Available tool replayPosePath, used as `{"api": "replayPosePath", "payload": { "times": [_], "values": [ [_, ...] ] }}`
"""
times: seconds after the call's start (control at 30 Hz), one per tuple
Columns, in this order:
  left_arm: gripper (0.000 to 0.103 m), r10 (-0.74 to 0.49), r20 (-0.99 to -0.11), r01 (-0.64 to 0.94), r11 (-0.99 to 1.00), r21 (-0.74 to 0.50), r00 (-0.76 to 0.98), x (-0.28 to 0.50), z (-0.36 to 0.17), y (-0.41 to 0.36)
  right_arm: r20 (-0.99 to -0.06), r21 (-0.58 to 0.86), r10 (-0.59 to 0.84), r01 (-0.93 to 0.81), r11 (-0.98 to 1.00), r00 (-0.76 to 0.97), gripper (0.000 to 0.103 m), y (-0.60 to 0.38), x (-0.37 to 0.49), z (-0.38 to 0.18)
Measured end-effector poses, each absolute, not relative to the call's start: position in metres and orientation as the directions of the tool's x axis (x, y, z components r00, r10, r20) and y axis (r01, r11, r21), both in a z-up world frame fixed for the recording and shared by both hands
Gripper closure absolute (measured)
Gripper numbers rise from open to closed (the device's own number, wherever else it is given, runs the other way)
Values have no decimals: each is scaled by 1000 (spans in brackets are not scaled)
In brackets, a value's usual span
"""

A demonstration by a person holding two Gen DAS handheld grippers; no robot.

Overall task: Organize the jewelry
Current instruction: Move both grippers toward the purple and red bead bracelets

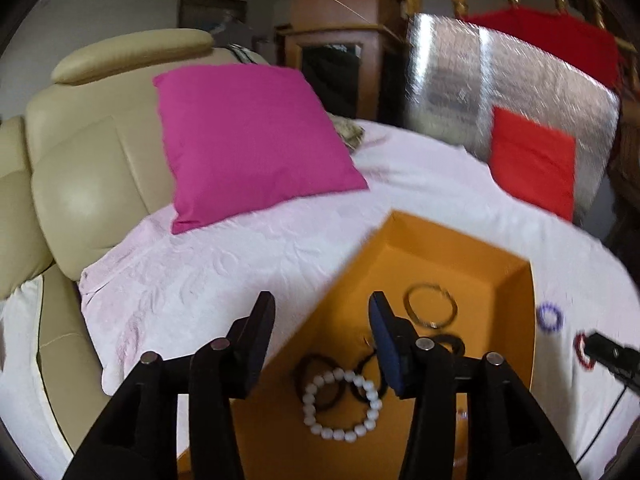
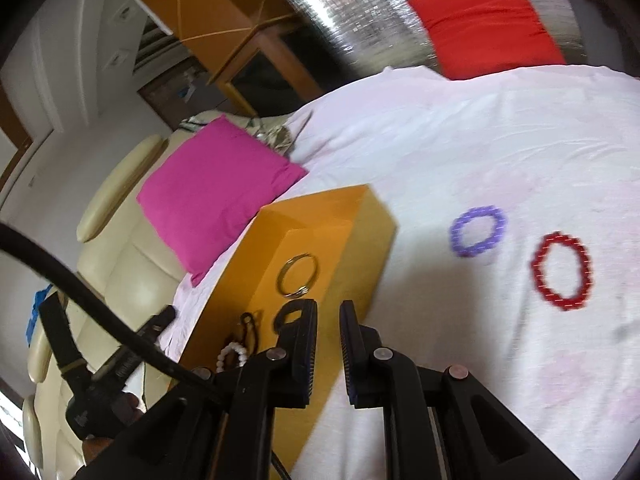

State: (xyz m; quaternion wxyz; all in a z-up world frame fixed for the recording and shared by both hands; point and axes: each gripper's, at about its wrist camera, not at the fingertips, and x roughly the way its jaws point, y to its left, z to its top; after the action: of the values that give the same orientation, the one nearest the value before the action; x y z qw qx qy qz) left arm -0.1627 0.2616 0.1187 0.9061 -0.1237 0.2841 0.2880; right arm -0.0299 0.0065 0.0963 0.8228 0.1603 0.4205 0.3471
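While the left gripper (image 1: 322, 312) hangs over the near corner of the orange box (image 1: 460, 248) with its jaws apart and nothing between them, the white bead bracelet (image 1: 342, 406) lies on the box floor just below, beside some dark bands (image 1: 316, 376) and a metal bangle (image 1: 432, 306) farther in. The right gripper (image 2: 328, 320) sits at the box's right wall, its jaws nearly together and empty. Two pieces remain out on the pale bedspread (image 2: 460, 140), to the right of the box: a purple bracelet (image 2: 478, 231) and, just beside it, a red bracelet (image 2: 562, 270). Judging by this, one drop is done and the next pick-up falls to the right gripper, which would need to spread its jaws, reach over a bracelet's rim and pinch one side.
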Motion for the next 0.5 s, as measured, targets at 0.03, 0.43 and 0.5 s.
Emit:
{"api": "replayPosePath", "payload": {
  "times": [0.03,0.43,0.5],
  "values": [
    [52,452,-586,-597,799,-69,673,-163,119,263,-582,552,700,-431,713,413,89,1,-29,98],
    [51,363,-602,-462,887,-12,711,-126,118,196,-588,569,644,-316,759,489,85,-79,-11,108],
    [47,347,-602,-435,900,0,719,-119,118,179,-596,571,631,-291,768,497,85,-91,-7,108]
  ]
}}
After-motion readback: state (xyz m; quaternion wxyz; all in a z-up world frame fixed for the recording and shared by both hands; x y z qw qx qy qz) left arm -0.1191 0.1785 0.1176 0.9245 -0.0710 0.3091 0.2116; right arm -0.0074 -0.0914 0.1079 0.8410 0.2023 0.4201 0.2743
